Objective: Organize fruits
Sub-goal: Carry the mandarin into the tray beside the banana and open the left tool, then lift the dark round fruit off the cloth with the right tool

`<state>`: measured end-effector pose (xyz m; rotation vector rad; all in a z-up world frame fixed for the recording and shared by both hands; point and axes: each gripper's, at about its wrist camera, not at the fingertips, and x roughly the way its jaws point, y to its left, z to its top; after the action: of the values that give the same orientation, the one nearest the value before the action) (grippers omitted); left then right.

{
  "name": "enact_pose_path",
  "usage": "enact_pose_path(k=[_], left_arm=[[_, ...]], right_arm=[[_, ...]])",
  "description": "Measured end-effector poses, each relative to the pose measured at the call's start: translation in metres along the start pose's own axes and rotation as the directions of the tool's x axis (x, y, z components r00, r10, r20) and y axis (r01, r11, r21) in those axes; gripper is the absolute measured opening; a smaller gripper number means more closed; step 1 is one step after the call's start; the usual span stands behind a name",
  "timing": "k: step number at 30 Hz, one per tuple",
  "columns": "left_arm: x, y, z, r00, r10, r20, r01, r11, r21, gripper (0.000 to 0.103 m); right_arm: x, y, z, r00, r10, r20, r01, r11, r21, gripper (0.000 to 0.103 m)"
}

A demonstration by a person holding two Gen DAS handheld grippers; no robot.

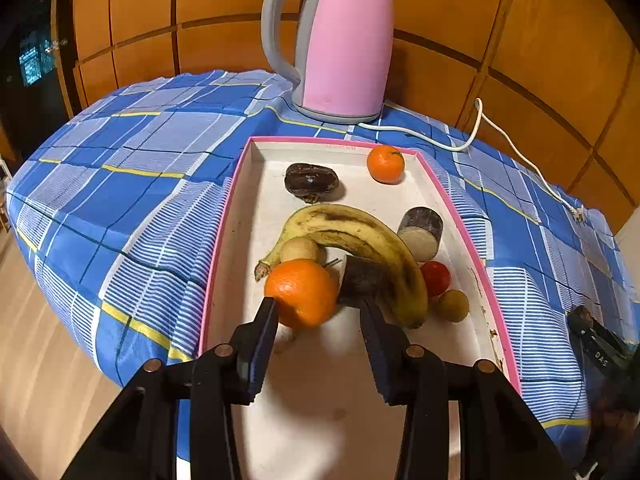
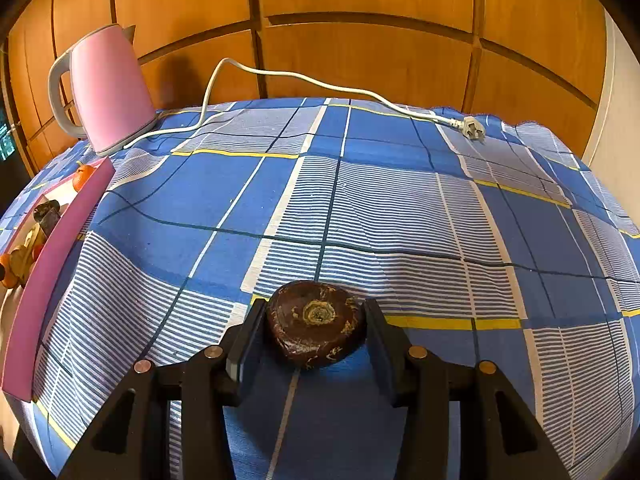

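Note:
A pink-rimmed white tray (image 1: 448, 196) holds a spotted banana (image 1: 360, 236), two oranges (image 1: 302, 294) (image 1: 386, 164), a small red fruit (image 1: 436, 278), a small green-yellow fruit (image 1: 454, 305), a dark brown fruit (image 1: 311, 181) and a cut dark cylinder (image 1: 422, 234). My left gripper (image 1: 318, 306) is open above the near end of the tray, its fingers either side of the near orange. My right gripper (image 2: 316, 322) is shut on a dark brown round fruit (image 2: 316, 322) just above the blue checked cloth. The tray's pink wall (image 2: 60, 240) shows at the left of the right wrist view.
A pink kettle (image 1: 344, 40) stands behind the tray; its white cord (image 2: 304, 80) and plug (image 2: 474, 128) lie across the back of the cloth (image 2: 400, 200). Wooden panels (image 2: 360, 8) stand behind the table. The table edge drops to the floor (image 1: 44, 360) at left.

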<state>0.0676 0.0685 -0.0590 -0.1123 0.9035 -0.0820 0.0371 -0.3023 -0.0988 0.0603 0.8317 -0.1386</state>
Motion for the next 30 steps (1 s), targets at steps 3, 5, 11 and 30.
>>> enact_pose_path(k=[3,5,11,30], left_arm=[[-0.003,-0.002,-0.002,1.0,0.0,0.003,0.0,1.0,0.006,0.043],[-0.004,-0.002,-0.002,1.0,-0.003,0.004,0.002,1.0,0.004,0.043],[-0.007,-0.004,-0.005,1.0,-0.012,0.005,0.012,1.0,0.004,0.043],[-0.022,-0.02,-0.015,0.999,-0.037,0.026,0.035,0.998,0.046,0.045]], right_arm=[[0.0,0.002,0.002,1.0,-0.007,-0.014,0.007,1.0,-0.01,0.048],[0.001,0.002,0.003,1.0,-0.008,-0.024,0.008,1.0,-0.012,0.048],[-0.001,0.003,0.004,0.999,-0.021,-0.04,0.02,1.0,-0.018,0.048],[-0.016,0.005,0.008,0.999,-0.037,-0.03,0.036,0.999,-0.04,0.045]])
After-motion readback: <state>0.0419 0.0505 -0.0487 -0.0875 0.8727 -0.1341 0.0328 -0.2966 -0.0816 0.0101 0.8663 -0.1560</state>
